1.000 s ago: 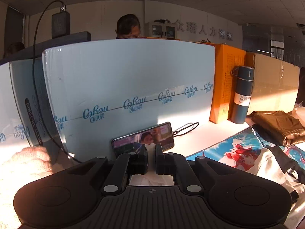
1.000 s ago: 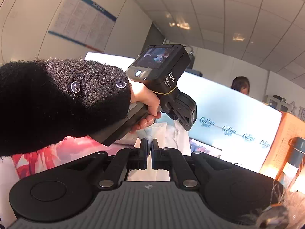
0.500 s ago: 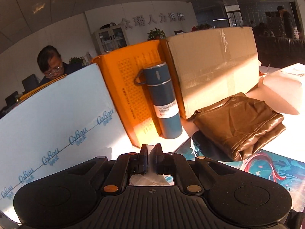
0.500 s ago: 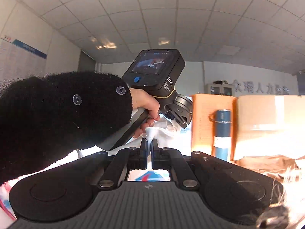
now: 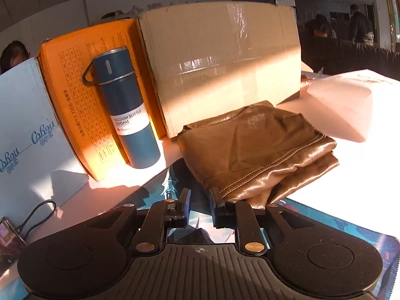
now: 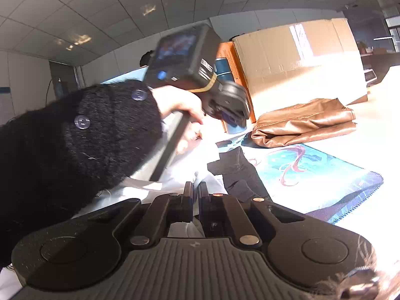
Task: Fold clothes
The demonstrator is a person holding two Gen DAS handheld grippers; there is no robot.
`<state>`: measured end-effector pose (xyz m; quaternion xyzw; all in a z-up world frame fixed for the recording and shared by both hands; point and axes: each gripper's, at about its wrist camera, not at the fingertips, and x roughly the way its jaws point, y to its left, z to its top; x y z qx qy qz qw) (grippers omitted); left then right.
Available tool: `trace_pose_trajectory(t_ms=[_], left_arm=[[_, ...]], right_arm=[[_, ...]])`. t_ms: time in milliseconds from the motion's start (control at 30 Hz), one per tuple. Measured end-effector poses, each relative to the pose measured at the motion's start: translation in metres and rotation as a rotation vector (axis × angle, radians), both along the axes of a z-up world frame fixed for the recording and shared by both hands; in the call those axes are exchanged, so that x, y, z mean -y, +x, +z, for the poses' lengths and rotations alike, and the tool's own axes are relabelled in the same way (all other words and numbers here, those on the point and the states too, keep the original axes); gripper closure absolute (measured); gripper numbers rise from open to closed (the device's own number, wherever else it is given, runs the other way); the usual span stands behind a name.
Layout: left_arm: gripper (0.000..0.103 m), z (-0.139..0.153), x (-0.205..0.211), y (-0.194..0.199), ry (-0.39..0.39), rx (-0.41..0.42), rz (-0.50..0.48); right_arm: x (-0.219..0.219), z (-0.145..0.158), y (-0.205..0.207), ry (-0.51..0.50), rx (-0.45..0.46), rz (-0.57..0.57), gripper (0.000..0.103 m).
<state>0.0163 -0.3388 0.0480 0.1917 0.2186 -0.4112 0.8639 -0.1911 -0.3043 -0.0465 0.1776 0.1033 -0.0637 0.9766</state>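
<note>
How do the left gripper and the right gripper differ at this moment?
The left gripper has just opened, with nothing between its fingers; the right gripper stays shut on the white garment. The left gripper faces the folded brown garment; the right gripper faces the person's sleeve. Both are black.

In the right wrist view, the handheld gripper device (image 6: 190, 57) at upper centre is motion-blurred, its screen unreadable, and it hides most of the blue vacuum bottle (image 6: 223, 68) and the orange box (image 6: 231, 57) behind it. A black fuzzy sleeve (image 6: 75, 145) covers the left of the frame and hides much of the white garment (image 6: 175, 182). In the left wrist view, a phone (image 5: 8, 235) is cut off by the lower left edge, a person's head (image 5: 13, 52) shows only partly behind the pale blue box (image 5: 30, 125), and the figures (image 5: 350, 27) at upper right are too dark to make out.
</note>
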Motion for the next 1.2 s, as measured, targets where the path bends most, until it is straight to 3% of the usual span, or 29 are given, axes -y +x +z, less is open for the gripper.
trace_pose_trajectory(t_ms=[33, 67, 100, 133, 300, 433, 567, 700, 800, 833, 933, 1033, 1200], left_arm=[[0.053, 0.008, -0.016, -0.004, -0.037, 0.010, 0.000], [0.030, 0.018, -0.040, -0.009, -0.083, 0.040, 0.006], [0.019, 0.023, -0.063, -0.013, -0.108, 0.070, 0.030], [0.018, 0.028, -0.086, -0.017, -0.132, 0.099, 0.056], [0.013, 0.008, -0.184, -0.040, -0.145, 0.134, 0.226], [0.012, -0.027, -0.241, -0.053, -0.201, 0.003, 0.339], [0.011, -0.045, -0.259, -0.057, -0.269, -0.104, 0.304], [0.008, -0.058, -0.245, -0.068, -0.183, -0.090, 0.181], [0.008, -0.063, -0.238, -0.072, -0.151, -0.102, 0.127], [0.008, -0.064, -0.237, -0.072, -0.153, -0.112, 0.113], [0.008, -0.064, -0.244, -0.070, -0.200, -0.143, 0.105], [0.007, -0.065, -0.253, -0.066, -0.268, -0.180, 0.097], [0.004, -0.065, -0.257, -0.063, -0.313, -0.218, 0.072]], right_arm=[[0.008, -0.004, -0.004, 0.023, -0.001, 0.012, 0.098], [0.016, -0.008, -0.005, 0.048, -0.005, 0.024, 0.098], [0.022, -0.012, -0.006, 0.081, -0.012, 0.034, 0.094], [0.026, -0.015, -0.010, 0.119, -0.022, 0.041, 0.086], [0.064, -0.021, -0.026, 0.375, -0.066, 0.084, 0.071], [0.070, -0.014, -0.026, 0.454, -0.070, 0.124, 0.062], [0.069, -0.008, -0.028, 0.484, -0.061, 0.151, 0.052], [0.068, -0.006, -0.027, 0.437, -0.081, 0.092, 0.052], [0.067, -0.009, -0.019, 0.427, -0.103, 0.083, 0.057], [0.066, -0.009, -0.018, 0.419, -0.106, 0.081, 0.064], [0.062, -0.006, -0.014, 0.357, -0.129, 0.061, 0.088], [0.059, 0.001, -0.021, 0.276, -0.120, 0.053, 0.094], [0.054, 0.002, -0.026, 0.179, -0.216, 0.019, 0.094]])
